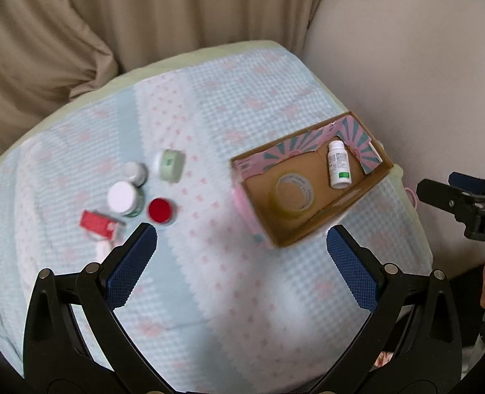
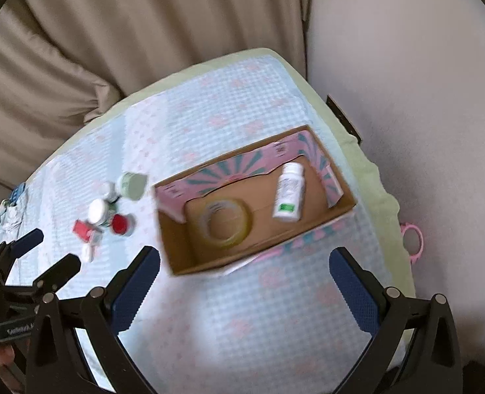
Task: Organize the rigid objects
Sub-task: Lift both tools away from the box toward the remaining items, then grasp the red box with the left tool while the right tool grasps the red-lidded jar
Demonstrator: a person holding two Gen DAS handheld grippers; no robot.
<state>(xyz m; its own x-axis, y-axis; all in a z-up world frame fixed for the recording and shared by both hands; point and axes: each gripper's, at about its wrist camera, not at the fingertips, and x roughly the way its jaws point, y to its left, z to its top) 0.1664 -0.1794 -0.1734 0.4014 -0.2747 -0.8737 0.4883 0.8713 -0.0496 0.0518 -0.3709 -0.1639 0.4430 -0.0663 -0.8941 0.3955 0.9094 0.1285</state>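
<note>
An open cardboard box (image 1: 357,193) (image 2: 173,239) lies on the checked cloth, holding a tape roll (image 1: 293,193) (image 2: 226,223) and a white bottle (image 1: 339,164) (image 2: 288,197). Left of it is a cluster: a red-lidded jar (image 1: 160,210) (image 2: 121,224), a white-lidded bottle (image 1: 124,198) (image 2: 98,211), a grey-lidded jar (image 1: 135,171), a green tub (image 1: 172,164) (image 2: 132,184) and a red packet (image 1: 96,225) (image 2: 83,229). My left gripper (image 1: 242,239) is open and empty above the cloth, near the cluster. My right gripper (image 2: 244,261) is open and empty, in front of the box.
The cloth covers a table (image 1: 209,52) with a pale green edge; beige curtains (image 1: 111,16) hang behind and a wall (image 1: 406,65) stands at the right. A pink ring object (image 2: 413,239) hangs off the table's right edge. A small white item (image 2: 88,252) lies near the packet.
</note>
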